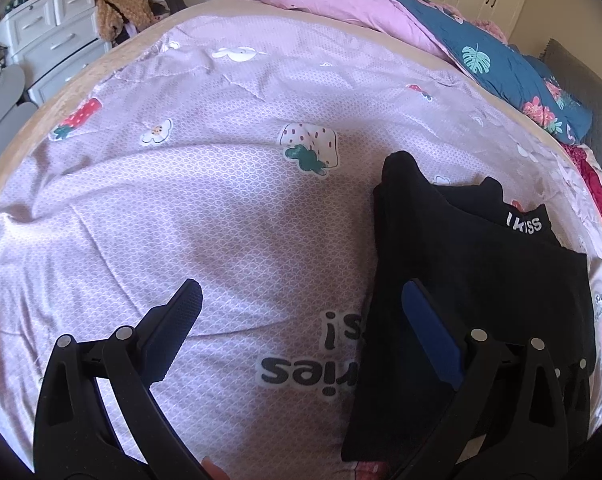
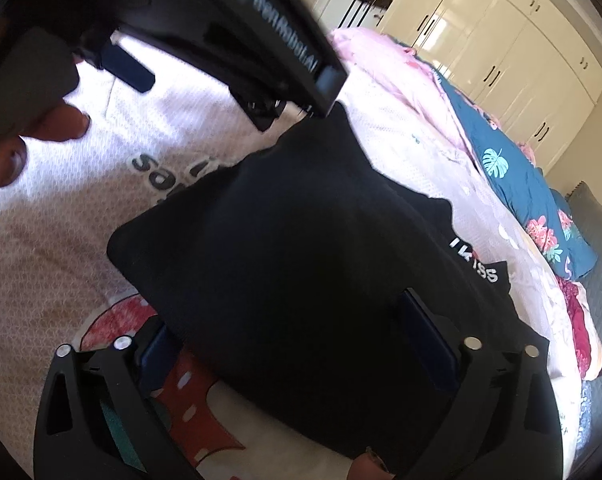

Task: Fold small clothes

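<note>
Both grippers' jaws wide, empty — left gripper (image 1: pixel 301 320), right gripper (image 2: pixel 289 344) (over black garment (image 2: pixel 301 240)) — bedsheet (image 1: pixel 181 200) below.

Both grippers are black plastic with silver rivets, and their fingers (image 1: pixel 433 336) carry dark blue ribbed pads

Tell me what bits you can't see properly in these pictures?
- Black garment: left wrist view, its right part runs behind the left claw's arm, so its kind is unclear.
- Bedsheet lettering: both views, the garment covers part.
- Right claw: right wrist view, the garment hides one fingertip.
- Dresser top: left wrist view, too small and warped.
</note>
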Demonstrator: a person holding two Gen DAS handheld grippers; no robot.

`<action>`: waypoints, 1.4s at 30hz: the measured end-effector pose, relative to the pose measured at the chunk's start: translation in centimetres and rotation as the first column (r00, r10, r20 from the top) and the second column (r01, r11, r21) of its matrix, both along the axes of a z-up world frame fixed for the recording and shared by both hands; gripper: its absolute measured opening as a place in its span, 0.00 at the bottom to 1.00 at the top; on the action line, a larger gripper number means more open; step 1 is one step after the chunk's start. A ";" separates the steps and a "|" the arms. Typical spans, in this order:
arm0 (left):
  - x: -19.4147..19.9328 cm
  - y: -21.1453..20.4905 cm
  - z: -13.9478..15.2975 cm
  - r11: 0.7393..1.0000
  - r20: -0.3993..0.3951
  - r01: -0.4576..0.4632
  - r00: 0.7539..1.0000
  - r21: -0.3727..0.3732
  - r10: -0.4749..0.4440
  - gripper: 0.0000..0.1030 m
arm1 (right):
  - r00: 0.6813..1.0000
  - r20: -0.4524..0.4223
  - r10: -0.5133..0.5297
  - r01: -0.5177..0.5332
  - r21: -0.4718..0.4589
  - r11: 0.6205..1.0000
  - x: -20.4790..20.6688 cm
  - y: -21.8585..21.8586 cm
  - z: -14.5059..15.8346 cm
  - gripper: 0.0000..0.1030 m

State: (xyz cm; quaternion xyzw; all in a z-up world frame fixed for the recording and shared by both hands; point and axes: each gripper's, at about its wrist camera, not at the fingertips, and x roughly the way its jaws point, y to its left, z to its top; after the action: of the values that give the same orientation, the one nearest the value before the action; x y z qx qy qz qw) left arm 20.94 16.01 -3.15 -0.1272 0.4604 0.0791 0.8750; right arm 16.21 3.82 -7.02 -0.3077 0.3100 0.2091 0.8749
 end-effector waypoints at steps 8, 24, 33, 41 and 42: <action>1.4 -0.2 -0.4 0.984 -0.002 0.016 1.000 -0.180 -0.017 0.91 | 0.999 0.051 -0.002 -0.004 0.108 0.994 -1.5 -2.6 2.4 0.50; 4.0 -2.0 -2.4 0.941 -0.014 0.036 0.999 -0.336 -0.043 0.91 | 1.000 0.020 -0.013 0.006 0.293 0.956 -3.3 -5.3 4.8 0.07; 4.2 -5.0 -1.0 0.906 0.048 0.131 0.991 -0.403 -0.122 0.36 | 0.999 0.029 -0.038 0.027 0.318 0.948 -4.3 -6.7 5.7 0.07; 3.5 -8.2 2.4 0.917 0.110 0.210 0.977 -0.340 -0.182 0.16 | 0.994 0.047 -0.095 0.071 0.372 0.926 -4.9 -9.5 7.2 0.07; 3.4 -8.5 2.8 0.918 0.117 0.217 0.975 -0.333 -0.188 0.16 | 0.993 0.049 -0.105 0.079 0.381 0.921 -5.1 -10.0 7.4 0.06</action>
State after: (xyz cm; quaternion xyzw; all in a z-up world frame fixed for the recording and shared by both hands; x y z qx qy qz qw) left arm 24.32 7.49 -0.36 -0.2326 0.4413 -0.0989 0.8610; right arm 11.15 -6.16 0.43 -0.1252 0.2478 0.2130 0.9368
